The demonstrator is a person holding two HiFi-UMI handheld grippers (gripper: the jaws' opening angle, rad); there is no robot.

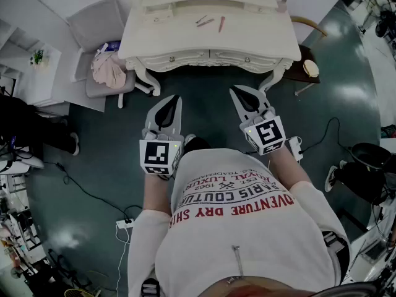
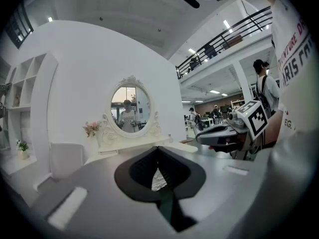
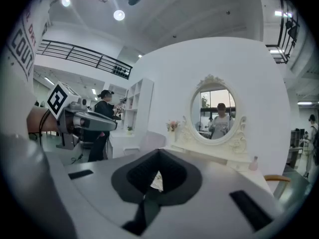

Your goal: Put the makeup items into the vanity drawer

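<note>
Makeup sticks (image 1: 210,22) on the vanity (image 1: 179,39) show only in head view.

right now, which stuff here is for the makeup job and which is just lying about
For the job: slim makeup sticks on the vanity top; small bottle; vanity drawers, shut.
Just lying about: chair; pink cloth; floor power strip; potted plant.
</note>
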